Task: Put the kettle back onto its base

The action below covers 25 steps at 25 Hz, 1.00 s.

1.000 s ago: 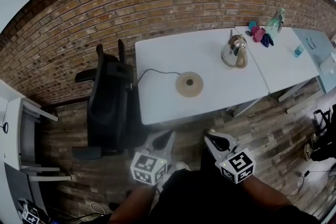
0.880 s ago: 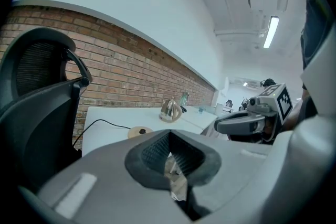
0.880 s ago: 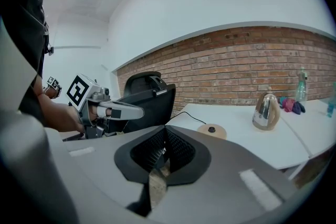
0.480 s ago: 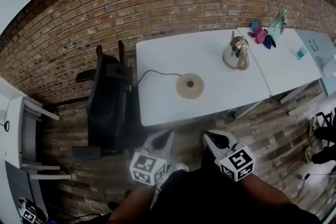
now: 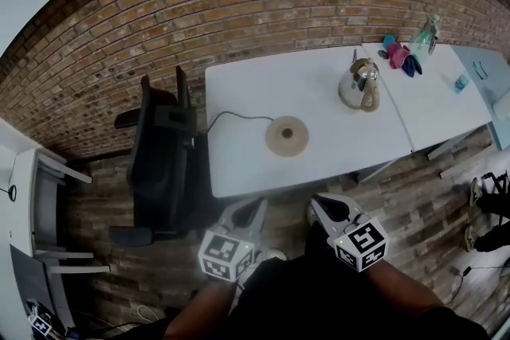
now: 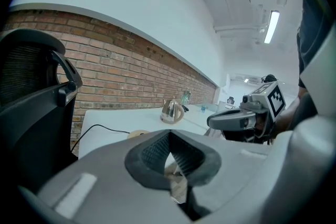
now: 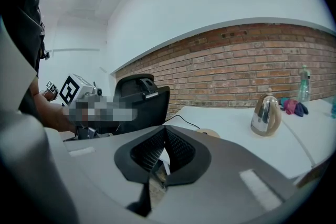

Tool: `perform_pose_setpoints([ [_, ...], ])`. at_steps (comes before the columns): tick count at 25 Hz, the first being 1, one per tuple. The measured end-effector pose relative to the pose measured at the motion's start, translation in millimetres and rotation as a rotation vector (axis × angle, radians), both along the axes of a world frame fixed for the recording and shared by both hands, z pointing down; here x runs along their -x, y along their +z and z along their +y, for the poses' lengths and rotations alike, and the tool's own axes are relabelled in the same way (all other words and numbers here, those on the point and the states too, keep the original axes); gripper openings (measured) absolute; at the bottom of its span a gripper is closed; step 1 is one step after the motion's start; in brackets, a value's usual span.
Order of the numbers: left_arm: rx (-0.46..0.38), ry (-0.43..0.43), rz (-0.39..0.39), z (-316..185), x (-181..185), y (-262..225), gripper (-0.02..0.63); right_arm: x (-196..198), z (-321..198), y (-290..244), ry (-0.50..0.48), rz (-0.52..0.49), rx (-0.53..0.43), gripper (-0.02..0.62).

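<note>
Nearer the table point(image 5: 263, 84) now, left tongs point(image 5: 256, 205) and right tongs point(image 5: 318, 205) stay closed, empty (kettle point(image 5: 358, 85) off base point(image 5: 287, 136)).

Shiny steel kettle point(image 5: 358, 84) standing upright at the bench's point(image 5: 239, 155) far right; round tan base point(image 5: 287, 136) lying centre, well apart.
</note>
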<state>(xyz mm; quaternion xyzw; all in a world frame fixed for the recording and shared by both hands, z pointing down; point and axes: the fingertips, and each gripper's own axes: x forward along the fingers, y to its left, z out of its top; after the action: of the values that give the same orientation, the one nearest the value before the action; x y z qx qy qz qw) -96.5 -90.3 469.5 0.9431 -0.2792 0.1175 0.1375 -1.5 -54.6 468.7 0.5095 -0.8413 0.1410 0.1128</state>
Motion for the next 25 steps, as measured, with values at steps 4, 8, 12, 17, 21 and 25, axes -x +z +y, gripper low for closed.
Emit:
perform_pose_setpoints([
  [4,0.004,0.02,-0.006,-11,-14,2,0.0,-15,-13,3,0.019,-0.004,0.002,0.026],
  [8,0.002,0.039,-0.016,-23,-28,3,0.0,-36,-29,8,0.062,-0.008,0.007,0.026],
  [12,-0.001,0.056,-0.029,-36,-45,3,0.0,-60,-44,11,0.104,-0.016,0.007,0.026],
  [17,-0.005,0.08,-0.046,-52,-65,3,0.0,-89,-63,14,0.153,-0.023,0.01,0.026],
  [21,-0.007,0.102,-0.055,-65,-82,4,0.0,-113,-78,20,0.19,-0.022,0.02,0.026],
  [25,-0.006,0.122,-0.069,-77,-98,7,0.0,-137,-92,27,0.226,-0.024,0.034,0.028],
])
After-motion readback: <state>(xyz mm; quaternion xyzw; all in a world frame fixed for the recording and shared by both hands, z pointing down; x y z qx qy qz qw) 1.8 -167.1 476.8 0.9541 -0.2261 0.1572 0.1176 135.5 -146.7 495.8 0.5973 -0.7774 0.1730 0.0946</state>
